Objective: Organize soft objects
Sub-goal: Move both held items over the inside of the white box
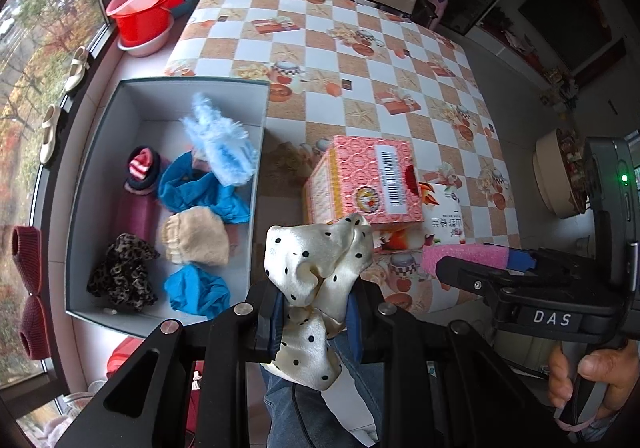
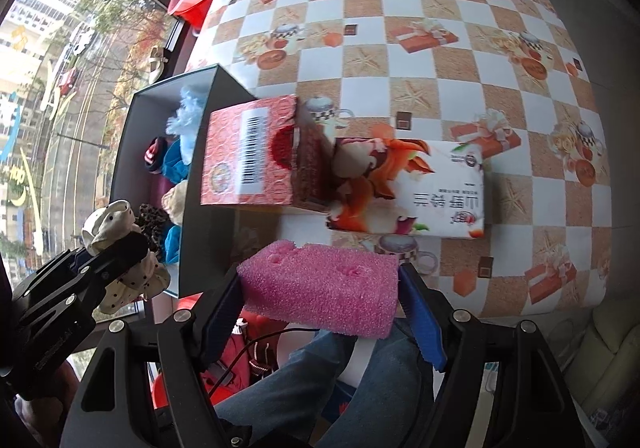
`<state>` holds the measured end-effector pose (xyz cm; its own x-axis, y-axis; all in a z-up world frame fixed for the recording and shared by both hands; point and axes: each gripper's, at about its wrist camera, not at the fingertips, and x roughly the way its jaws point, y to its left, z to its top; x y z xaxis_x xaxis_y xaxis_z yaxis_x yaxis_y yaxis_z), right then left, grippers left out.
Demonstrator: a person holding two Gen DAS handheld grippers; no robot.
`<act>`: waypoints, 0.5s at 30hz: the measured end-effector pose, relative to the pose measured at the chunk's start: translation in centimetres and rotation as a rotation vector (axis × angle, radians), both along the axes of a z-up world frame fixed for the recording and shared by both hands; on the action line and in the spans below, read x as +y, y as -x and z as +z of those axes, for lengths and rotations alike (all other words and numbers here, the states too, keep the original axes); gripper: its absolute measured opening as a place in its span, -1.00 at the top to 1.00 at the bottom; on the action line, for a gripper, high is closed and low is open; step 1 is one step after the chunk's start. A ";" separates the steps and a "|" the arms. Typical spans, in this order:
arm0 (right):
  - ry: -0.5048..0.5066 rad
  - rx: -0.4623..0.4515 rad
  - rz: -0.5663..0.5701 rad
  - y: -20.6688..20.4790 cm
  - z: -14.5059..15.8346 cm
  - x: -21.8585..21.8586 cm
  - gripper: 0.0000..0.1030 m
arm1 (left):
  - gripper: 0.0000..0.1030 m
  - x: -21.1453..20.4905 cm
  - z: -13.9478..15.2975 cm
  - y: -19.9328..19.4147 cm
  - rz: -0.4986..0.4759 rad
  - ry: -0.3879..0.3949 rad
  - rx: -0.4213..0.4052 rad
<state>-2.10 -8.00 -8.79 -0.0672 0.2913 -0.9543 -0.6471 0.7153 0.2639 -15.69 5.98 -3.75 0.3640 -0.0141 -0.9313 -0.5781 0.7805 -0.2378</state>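
My left gripper is shut on a cream polka-dot scrunchie, held just right of the grey box's near corner. The box holds several soft items: a fluffy light-blue piece, blue scrunchies, a beige one, a leopard-print one and a striped one. My right gripper is shut on a pink sponge, at the table's near edge in front of the cartons. The sponge also shows in the left wrist view, and the scrunchie in the right wrist view.
A pink-red carton and a white printed carton lie on the checkered tablecloth right of the grey box. Red basins stand by the window. Shoes sit on the sill. A person's legs are below the grippers.
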 end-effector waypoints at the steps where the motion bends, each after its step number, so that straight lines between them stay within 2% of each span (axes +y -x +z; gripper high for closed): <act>1: 0.001 0.000 0.013 0.3 -0.1 0.6 -0.47 | 0.47 0.3 0.0 0.4 0.009 0.001 0.001; 15: 0.010 -0.008 0.166 3.5 0.0 7.0 -0.47 | 0.47 4.6 -0.9 5.3 0.151 0.011 0.014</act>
